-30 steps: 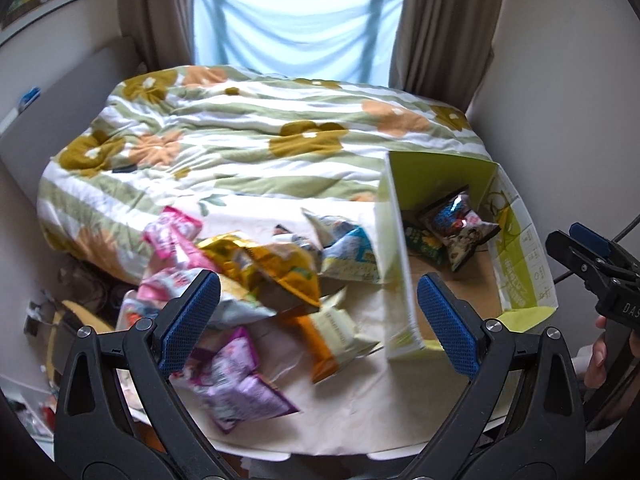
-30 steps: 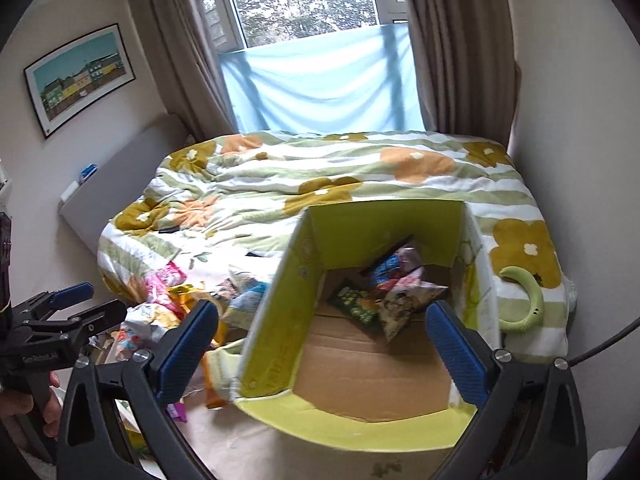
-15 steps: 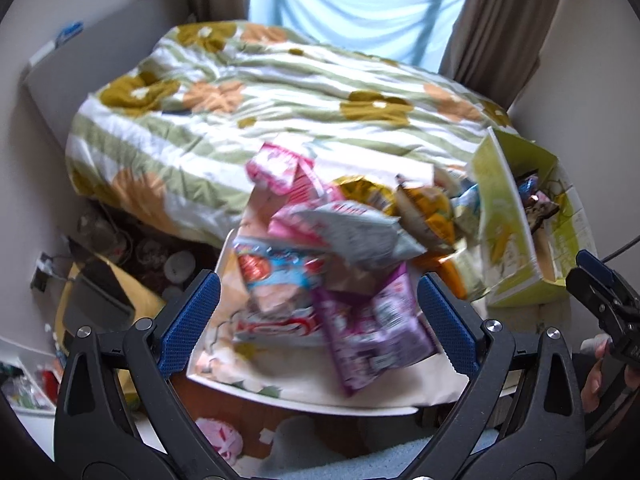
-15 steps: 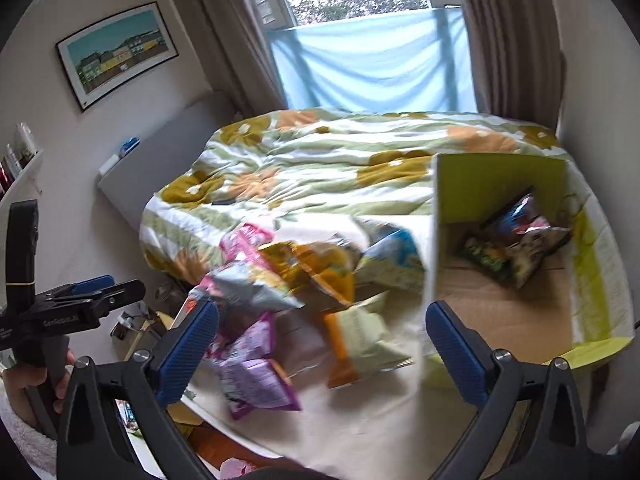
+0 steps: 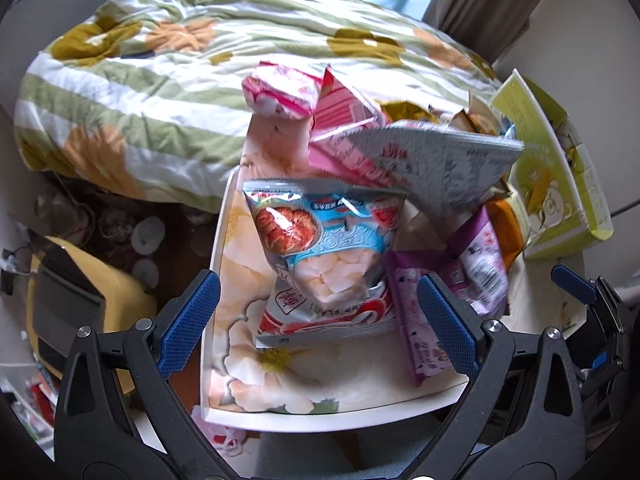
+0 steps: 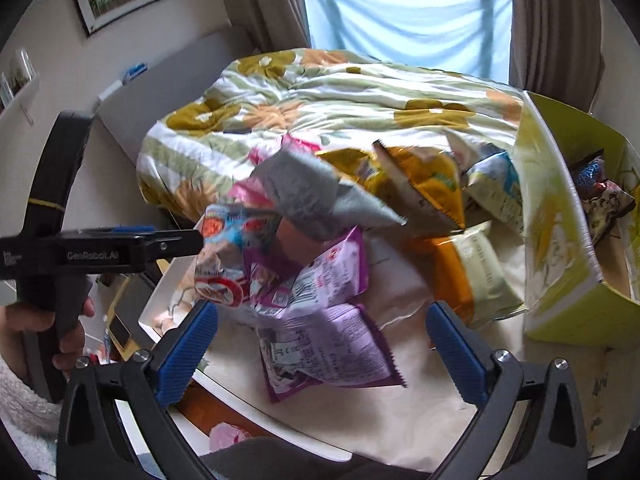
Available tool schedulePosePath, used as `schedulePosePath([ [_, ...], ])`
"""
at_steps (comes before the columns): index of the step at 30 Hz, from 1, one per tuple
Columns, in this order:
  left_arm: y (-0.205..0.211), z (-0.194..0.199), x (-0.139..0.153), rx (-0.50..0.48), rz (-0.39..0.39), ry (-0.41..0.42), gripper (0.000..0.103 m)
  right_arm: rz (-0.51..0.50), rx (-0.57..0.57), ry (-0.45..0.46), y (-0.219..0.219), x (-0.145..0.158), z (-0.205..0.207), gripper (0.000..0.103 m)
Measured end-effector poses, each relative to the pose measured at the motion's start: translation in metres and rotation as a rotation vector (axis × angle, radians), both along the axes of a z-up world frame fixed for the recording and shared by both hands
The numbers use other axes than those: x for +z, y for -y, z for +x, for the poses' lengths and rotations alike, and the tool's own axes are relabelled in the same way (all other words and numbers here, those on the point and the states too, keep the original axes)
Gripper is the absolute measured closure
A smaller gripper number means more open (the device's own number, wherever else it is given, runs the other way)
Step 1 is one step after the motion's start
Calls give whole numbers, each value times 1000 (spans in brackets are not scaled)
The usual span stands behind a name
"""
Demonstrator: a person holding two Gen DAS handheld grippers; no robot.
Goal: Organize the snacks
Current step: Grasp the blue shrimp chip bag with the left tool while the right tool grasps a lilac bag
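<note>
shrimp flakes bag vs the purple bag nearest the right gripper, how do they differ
The shrimp flakes bag is silver with blue and red print and a clear window showing pale pieces; the purple bag is opaque violet. The shrimp flakes bag lies framed between the open left gripper fingers; the purple bag lies in front of the open right gripper. Both are sealed snack packets on the floral table, outside the green box.

We see our right gripper (image 6: pixel 322 344) spread wide over a purple snack bag (image 6: pixel 328 354); the yellow-green box (image 6: pixel 560 264) sits at three o'clock, our left gripper (image 6: pixel 176 240) at nine.
</note>
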State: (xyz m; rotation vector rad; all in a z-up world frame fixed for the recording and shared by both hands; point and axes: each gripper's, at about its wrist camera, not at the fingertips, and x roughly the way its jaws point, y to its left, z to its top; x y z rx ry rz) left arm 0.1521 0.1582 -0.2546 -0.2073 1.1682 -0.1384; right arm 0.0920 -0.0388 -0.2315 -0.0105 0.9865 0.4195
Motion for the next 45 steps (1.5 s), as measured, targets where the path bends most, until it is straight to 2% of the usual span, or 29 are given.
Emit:
schedulePosePath([
  [9, 0, 9, -38, -40, -11, -52, 5, -141, 40, -16, -37, -34, 7, 0],
  [16, 6, 17, -51, -59, -36, -52, 5, -212, 58, -8, -48, -51, 13, 0],
  [19, 12, 21, -55, -88, -37, -53, 13, -253, 70, 4, -50, -57, 14, 0],
  [21, 15, 23, -59, -101, -41, -66, 27, -251, 72, -7, -49, -60, 16, 0],
  [27, 18, 22, -61, -120, -52, -67, 40, -244, 62, -13, -47, -62, 19, 0],
  [41, 7, 9, -57, -112, -13, -67, 41, -99, 12, -122, -49, -77, 39, 1],
  [42, 7, 8, -56, -110, -13, -68, 41, -93, 10, -126, -49, -77, 40, 5],
  [43, 6, 7, -56, -108, -14, -69, 41, -85, 13, -128, -51, -77, 40, 17],
  [45, 5, 6, -56, -108, -14, -68, 41, -83, 26, -150, -53, -79, 40, 28],
])
